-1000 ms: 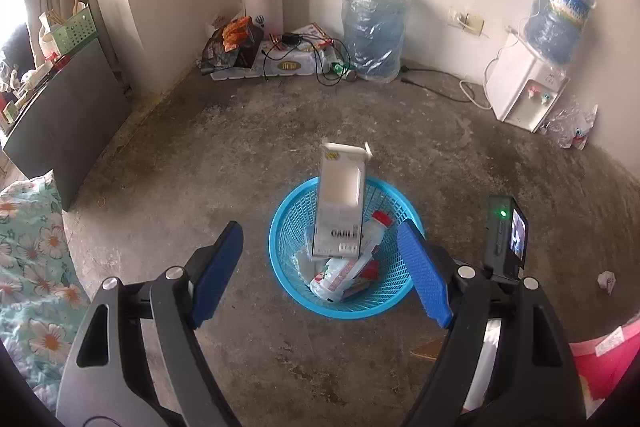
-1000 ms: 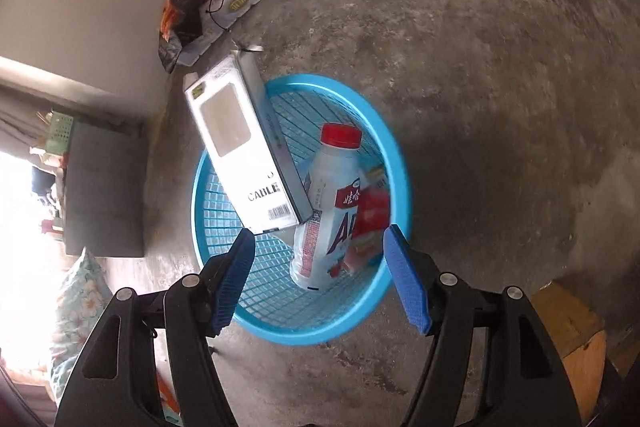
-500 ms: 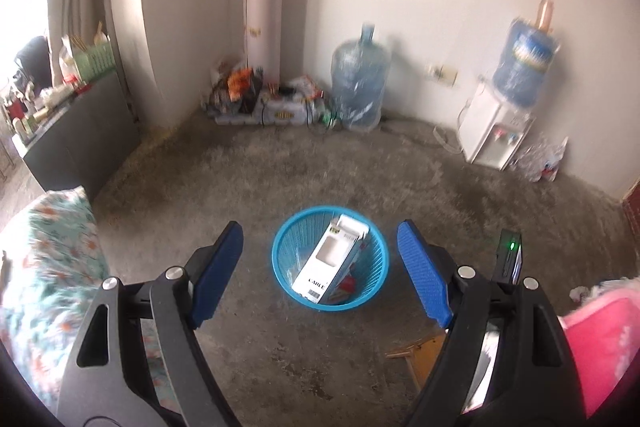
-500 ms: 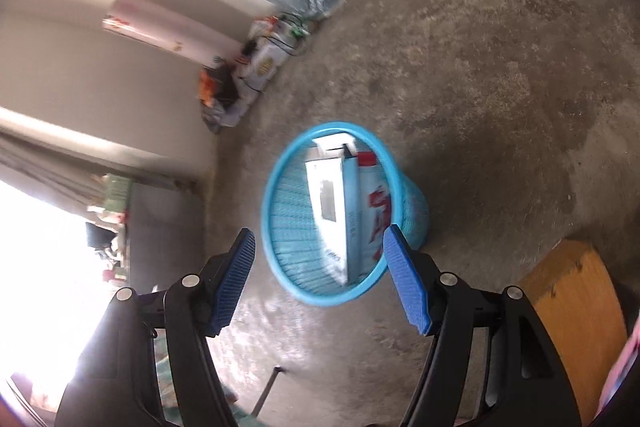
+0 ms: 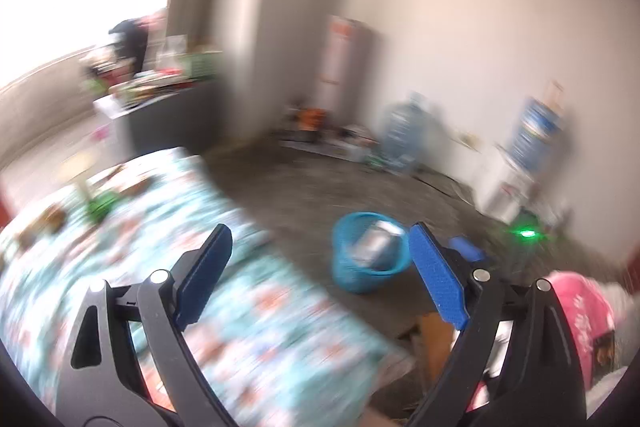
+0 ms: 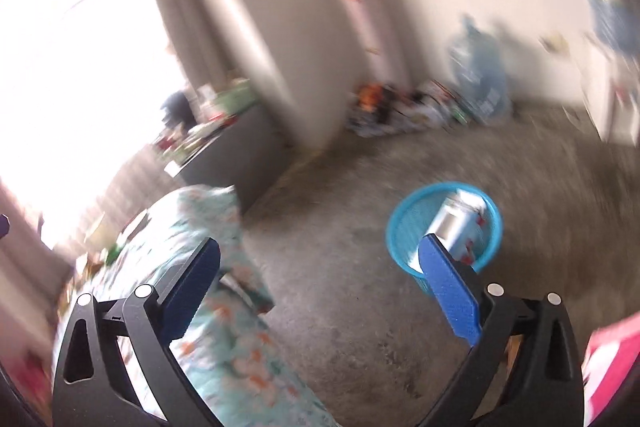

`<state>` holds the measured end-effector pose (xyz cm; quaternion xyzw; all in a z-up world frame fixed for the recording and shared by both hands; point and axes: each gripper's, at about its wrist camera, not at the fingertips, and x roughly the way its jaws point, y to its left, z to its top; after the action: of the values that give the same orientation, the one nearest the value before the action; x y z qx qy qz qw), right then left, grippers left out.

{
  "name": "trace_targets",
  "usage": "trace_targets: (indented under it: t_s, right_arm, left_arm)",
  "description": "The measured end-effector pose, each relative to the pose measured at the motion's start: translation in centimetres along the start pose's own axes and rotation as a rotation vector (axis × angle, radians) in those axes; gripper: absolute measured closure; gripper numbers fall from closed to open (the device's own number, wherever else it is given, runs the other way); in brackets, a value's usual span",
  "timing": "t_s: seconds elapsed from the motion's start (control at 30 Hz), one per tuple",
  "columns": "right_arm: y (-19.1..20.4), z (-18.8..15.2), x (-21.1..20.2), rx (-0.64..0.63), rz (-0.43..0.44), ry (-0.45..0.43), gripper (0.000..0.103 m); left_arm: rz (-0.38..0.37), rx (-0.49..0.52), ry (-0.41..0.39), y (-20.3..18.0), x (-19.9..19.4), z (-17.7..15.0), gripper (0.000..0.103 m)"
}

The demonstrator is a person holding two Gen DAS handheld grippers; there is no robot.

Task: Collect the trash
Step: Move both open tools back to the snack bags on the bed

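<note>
Both views are smeared with motion blur, so small details cannot be read; the left wrist view alone shows a green light (image 5: 527, 233) glowing low at the right, a pink object (image 5: 580, 307) beside the right-hand finger, a brown cardboard-like piece (image 5: 434, 337) on the floor under that finger, and a white water dispenser (image 5: 506, 187) carrying a blue bottle against the far wall; the right wrist view alone shows a broad, blown-out bright window (image 6: 72, 75) filling its left side, and it catches the dispenser only as a blur at the right edge; both views take in the floral bedcover (image 5: 248, 327) at the lower left, a dark table (image 5: 160, 123) heaped with clutter beside the window, a large water jug (image 6: 478, 75) standing on the floor by the wall, and the grey concrete floor (image 6: 352, 307); the blue basket (image 5: 366, 259) stands on that floor with a white box (image 5: 376, 243) leaning inside it, seen again from the right wrist (image 6: 446, 227) with something red beside the box; the left gripper (image 5: 320, 275) has its blue fingers (image 5: 438, 283) spread wide and holds nothing, and the basket appears just beyond and inside the right-hand fingertip, well apart from it; the right gripper (image 6: 320, 287) likewise has its fingers (image 6: 450, 291) spread wide with nothing between them, and the basket sits directly behind the right-hand fingertip, partly covered by it, out on the floor and not touched.
</note>
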<state>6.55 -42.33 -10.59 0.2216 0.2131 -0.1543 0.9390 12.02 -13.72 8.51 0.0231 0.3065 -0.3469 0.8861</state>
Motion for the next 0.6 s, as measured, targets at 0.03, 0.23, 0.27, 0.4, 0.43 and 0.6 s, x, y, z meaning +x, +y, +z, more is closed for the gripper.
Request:
trace_targets:
  t_s: [0.03,0.23,0.27,0.4,0.43,0.6]
  right_arm:
    - [1.4,-0.1,-0.2,-0.028,0.061,0.015,0.006]
    - [7.5,-2.1,0.8,-0.055,0.38,0.199,0.006]
    - [8.8,-2.9,1.2,-0.045,0.422,0.253,0.006]
    - [12.2,-5.7,1.7,-0.037,0.529,0.391,0.006]
    - [13.2,-6.4,1.6,-0.039,0.567,0.428,0.006]
    - [17.7,-9.8,0.9,-0.077,0.643,0.543,0.007]
  left_arm:
    - [0.06,-0.039,-0.017,2.2,-2.3,-1.4,0.017]
    - [0.425,-0.263,-0.028,12.5,-13.3,-10.5,0.017]
    - [0.449,-0.303,-0.025,13.7,-14.3,-11.6,0.017]
    - [0.514,-0.47,-0.003,17.7,-18.1,-17.4,0.017]
    - [0.527,-0.499,0.016,18.6,-18.5,-18.6,0.017]
    - [0.518,-0.581,0.067,20.5,-19.5,-22.5,0.017]
